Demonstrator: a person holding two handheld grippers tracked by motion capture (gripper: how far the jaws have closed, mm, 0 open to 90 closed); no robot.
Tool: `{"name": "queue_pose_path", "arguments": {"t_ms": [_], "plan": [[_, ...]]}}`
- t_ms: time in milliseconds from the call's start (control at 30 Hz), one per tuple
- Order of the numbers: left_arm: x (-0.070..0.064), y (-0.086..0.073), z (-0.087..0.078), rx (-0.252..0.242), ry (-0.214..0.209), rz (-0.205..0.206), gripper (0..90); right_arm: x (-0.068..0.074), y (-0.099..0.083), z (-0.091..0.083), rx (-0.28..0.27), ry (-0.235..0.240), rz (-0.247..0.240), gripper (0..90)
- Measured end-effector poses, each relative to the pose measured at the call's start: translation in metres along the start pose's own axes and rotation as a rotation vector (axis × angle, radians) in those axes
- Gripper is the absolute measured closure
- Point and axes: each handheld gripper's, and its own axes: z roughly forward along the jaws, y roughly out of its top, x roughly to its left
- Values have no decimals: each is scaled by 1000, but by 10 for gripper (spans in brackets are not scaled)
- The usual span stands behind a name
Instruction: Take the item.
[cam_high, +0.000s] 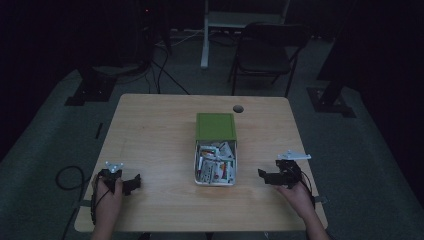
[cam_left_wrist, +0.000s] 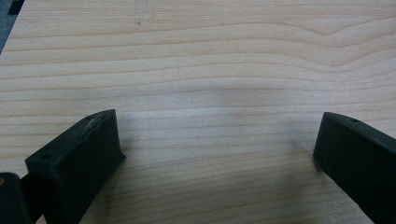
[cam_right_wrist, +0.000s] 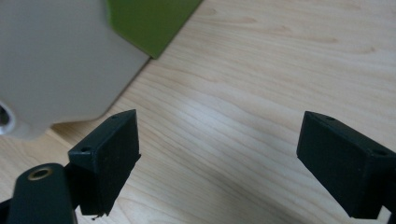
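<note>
A white open box (cam_high: 215, 162) packed with several small packets sits at the middle of the wooden table (cam_high: 150, 135), with its green lid (cam_high: 215, 126) lying just behind it. My left gripper (cam_high: 131, 183) rests near the front left corner, held by a hand, open, with bare wood between its fingers (cam_left_wrist: 79, 158). My right gripper (cam_high: 266, 176) rests right of the box, open and pointing toward it. In the right gripper view the box's white wall (cam_right_wrist: 56, 60) and the green lid (cam_right_wrist: 149, 23) lie just beyond the left fingertip (cam_right_wrist: 109, 149).
A round cable hole (cam_high: 238, 108) marks the table's far edge. A black folding chair (cam_high: 265, 50) and a white frame leg (cam_high: 205, 35) stand beyond the table. A cable loop (cam_high: 67, 177) hangs off the front left.
</note>
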Motion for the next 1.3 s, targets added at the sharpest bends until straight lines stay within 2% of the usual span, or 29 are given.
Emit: {"name": "queue_pose_path", "arguments": {"t_ms": [100, 333, 567, 833, 1300], "plan": [[0, 0, 0, 0, 0, 0, 10, 3, 6, -2, -2, 9, -15, 127], [0, 0, 0, 0, 0, 0, 10, 10, 15, -6, -16, 46, -16, 128], [0, 0, 0, 0, 0, 0, 10, 21, 27, -11, -32, 75, -56, 128], [0, 0, 0, 0, 0, 0, 10, 33, 39, -16, -51, 130, -85, 136], [0, 0, 0, 0, 0, 0, 10, 51, 56, -17, -69, 177, -134, 144]]}}
